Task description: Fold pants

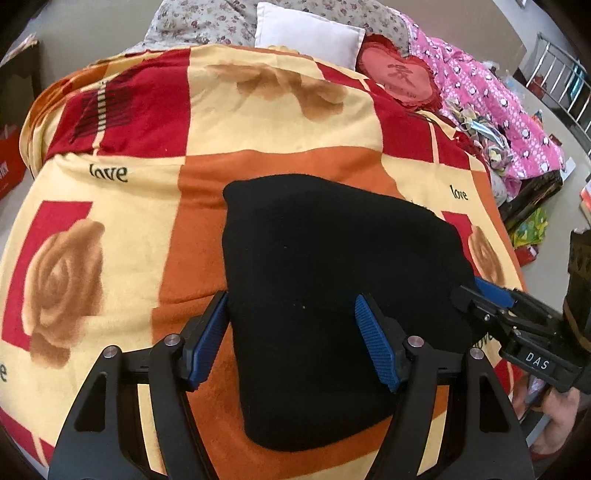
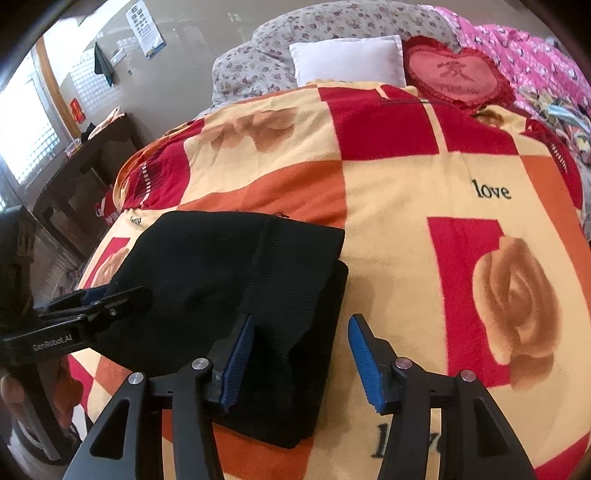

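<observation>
Black pants (image 1: 332,280) lie folded into a compact block on the bed's rose-patterned blanket (image 1: 122,229). My left gripper (image 1: 291,332) is open, its jaws straddling the block's near left edge, holding nothing. In the right wrist view the pants (image 2: 207,280) show a ribbed waistband (image 2: 291,280) folded on top. My right gripper (image 2: 301,354) is open over the block's near right corner, empty. The right gripper also shows at the pants' right edge in the left wrist view (image 1: 484,295). The left gripper shows at the left in the right wrist view (image 2: 96,302).
A white pillow (image 1: 306,33), a red heart cushion (image 1: 399,77) and pink printed bedding (image 1: 491,99) lie at the head and right side of the bed. A dark wooden table (image 2: 85,162) stands left of the bed. A metal rack (image 1: 561,77) stands at far right.
</observation>
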Action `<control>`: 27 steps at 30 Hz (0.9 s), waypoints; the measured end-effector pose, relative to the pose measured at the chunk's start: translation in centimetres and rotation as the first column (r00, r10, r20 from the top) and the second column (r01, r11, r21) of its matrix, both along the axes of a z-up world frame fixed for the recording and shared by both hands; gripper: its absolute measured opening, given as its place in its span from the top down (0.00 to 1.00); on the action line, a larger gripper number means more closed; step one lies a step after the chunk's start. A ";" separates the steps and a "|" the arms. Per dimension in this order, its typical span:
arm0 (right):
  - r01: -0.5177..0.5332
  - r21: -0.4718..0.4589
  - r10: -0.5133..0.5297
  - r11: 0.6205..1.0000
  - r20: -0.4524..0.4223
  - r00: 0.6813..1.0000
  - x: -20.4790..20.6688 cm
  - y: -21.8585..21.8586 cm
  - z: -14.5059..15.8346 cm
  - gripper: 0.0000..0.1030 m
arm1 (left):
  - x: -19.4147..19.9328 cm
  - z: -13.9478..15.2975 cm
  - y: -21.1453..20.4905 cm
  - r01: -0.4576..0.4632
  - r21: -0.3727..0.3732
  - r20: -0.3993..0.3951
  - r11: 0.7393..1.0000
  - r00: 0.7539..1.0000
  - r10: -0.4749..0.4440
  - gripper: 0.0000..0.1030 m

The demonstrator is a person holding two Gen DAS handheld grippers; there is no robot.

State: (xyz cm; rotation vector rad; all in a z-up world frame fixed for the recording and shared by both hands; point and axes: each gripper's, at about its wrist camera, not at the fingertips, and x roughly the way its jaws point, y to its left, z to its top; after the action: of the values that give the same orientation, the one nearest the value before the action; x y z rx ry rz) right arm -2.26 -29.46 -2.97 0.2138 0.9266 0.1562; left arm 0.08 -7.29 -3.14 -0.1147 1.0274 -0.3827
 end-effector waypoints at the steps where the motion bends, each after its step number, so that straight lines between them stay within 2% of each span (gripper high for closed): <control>1: 0.001 0.008 -0.001 1.000 -0.002 1.000 0.1 -0.1 -0.1 0.48 | 0.2 -0.1 0.1 -0.001 -0.007 -0.006 1.000 1.000 0.001 0.30; 3: 0.001 0.032 -0.001 0.999 -0.005 1.000 0.2 -0.3 -0.4 0.47 | 0.4 -0.4 0.1 0.001 -0.017 -0.017 1.000 1.000 -0.001 0.30; 6: 0.003 0.096 -0.002 0.995 -0.019 1.000 0.5 -0.9 -0.9 0.45 | 0.7 -0.7 0.0 0.001 -0.012 -0.020 1.000 1.000 -0.002 0.23; 12: 0.021 0.227 -0.010 0.974 -0.049 0.999 1.2 -2.2 -2.3 0.39 | 1.3 -1.3 -0.3 0.018 -0.040 -0.038 0.999 0.999 -0.019 0.20; 15: 0.014 0.280 -0.004 0.960 -0.036 0.999 1.5 -2.5 -2.7 0.37 | 1.6 -1.9 -0.4 0.021 -0.068 -0.054 0.997 0.998 -0.024 0.18; 17: -0.014 0.291 0.022 0.957 -0.024 0.999 1.7 -2.0 -2.8 0.37 | 1.8 -2.1 -0.2 0.018 -0.093 -0.059 0.996 0.998 -0.024 0.18; 20: -0.036 0.239 0.033 0.970 0.019 0.999 1.6 -0.7 -2.6 0.38 | 1.4 -2.1 -0.5 0.033 -0.084 -0.027 0.996 0.999 -0.035 0.18; 23: -0.038 0.236 0.025 0.971 0.059 0.998 1.4 -0.6 -1.8 0.52 | 1.1 -1.4 -0.5 0.051 -0.082 -0.008 0.995 0.999 -0.052 0.29; 25: -0.051 0.227 0.033 0.973 0.079 0.996 1.8 -0.7 -0.9 0.54 | 1.4 -0.4 -0.4 0.063 -0.093 -0.006 0.994 0.998 -0.064 0.34; 27: -0.061 0.218 0.037 0.974 0.111 0.993 2.7 -0.7 0.3 0.54 | 2.0 0.9 0.0 0.067 -0.114 0.017 0.991 0.998 -0.066 0.34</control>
State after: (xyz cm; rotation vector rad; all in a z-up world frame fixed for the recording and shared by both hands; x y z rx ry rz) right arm 0.40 -30.17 -2.68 0.3856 0.8084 0.3143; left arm 2.09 -7.30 -2.27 -0.1808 0.9979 -0.5026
